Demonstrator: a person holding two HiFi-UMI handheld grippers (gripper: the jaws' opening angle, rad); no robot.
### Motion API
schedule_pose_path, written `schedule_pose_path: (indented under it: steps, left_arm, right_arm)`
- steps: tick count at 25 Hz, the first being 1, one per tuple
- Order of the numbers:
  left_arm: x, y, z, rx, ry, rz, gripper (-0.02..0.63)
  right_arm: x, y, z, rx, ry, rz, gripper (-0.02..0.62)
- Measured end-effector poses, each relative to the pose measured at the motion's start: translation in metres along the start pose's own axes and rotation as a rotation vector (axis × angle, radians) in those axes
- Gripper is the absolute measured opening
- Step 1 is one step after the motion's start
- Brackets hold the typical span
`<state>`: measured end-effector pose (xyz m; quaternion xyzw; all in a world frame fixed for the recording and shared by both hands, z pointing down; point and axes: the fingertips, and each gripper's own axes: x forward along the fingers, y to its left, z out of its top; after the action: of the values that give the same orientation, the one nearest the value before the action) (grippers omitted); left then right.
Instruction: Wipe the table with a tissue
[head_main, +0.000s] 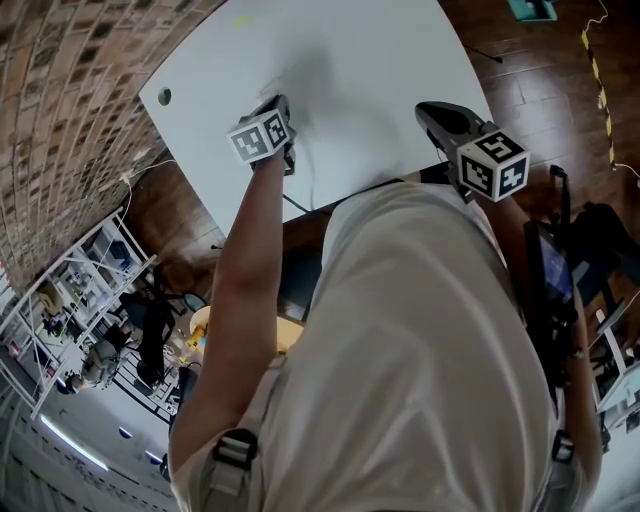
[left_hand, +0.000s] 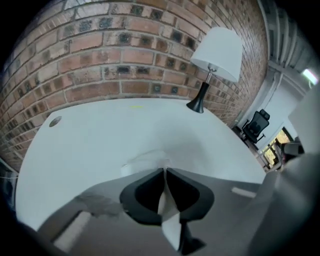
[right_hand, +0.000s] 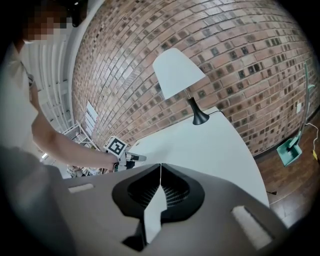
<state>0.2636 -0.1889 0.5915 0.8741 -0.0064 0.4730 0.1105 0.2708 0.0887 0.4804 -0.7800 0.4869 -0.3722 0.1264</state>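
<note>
The tissue was clamped between the left gripper's jaws, bunched at eleven o'clock from their tips on the desk.

Left arm: bare, stretched toward 12 o'clock, elbow nearly straight.
Left gripper: at 11 o'clock in the head view, tipped steeply down.
Left jaws: closed on a tissue, which bunches just past the tips.
Right gripper: at 1 o'clock, tilted gently down, tips toward 10 o'clock.
Right jaws: together, nothing between them.
</note>
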Motion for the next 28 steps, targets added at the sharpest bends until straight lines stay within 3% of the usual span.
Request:
schedule_pose_path:
  steps: [3,7,11,15,19,23,28]
  left_arm:
    - [0.002,-0.022,0.024,0.015,-0.078,-0.064,0.022]
    - [0.022,-0.071,0.053,0.087,-0.111,-0.163,0.023]
    - [0.053,-0.105,0.065,0.164,-0.087,-0.187,0.023]
    - [0.068,-0.104,0.07,0.257,-0.016,-0.071,0.023]
    - [0.073,-0.102,0.068,0.27,0.013,-0.069,0.021]
    - [0.074,-0.119,0.063,0.22,0.034,-0.148,0.021]
    - [0.076,-0.19,0.036,0.317,0.1,-0.272,0.021]
  right_arm:
    - [-0.002,-0.004,-0.001,0.004,0.001,-0.006,0.011]
    - [-0.003,-0.013,-0.004,0.013,0.006,-0.025,0.011]
    - [-0.01,-0.025,-0.001,0.019,-0.003,-0.048,0.011]
    - [-0.027,-0.039,-0.001,0.038,-0.024,-0.074,0.011]
    - [-0.037,-0.051,-0.002,0.061,-0.036,-0.094,0.011]
    - [-0.041,-0.056,-0.005,0.076,-0.04,-0.091,0.011]
    - [-0.043,-0.059,-0.008,0.084,-0.039,-0.09,0.011]
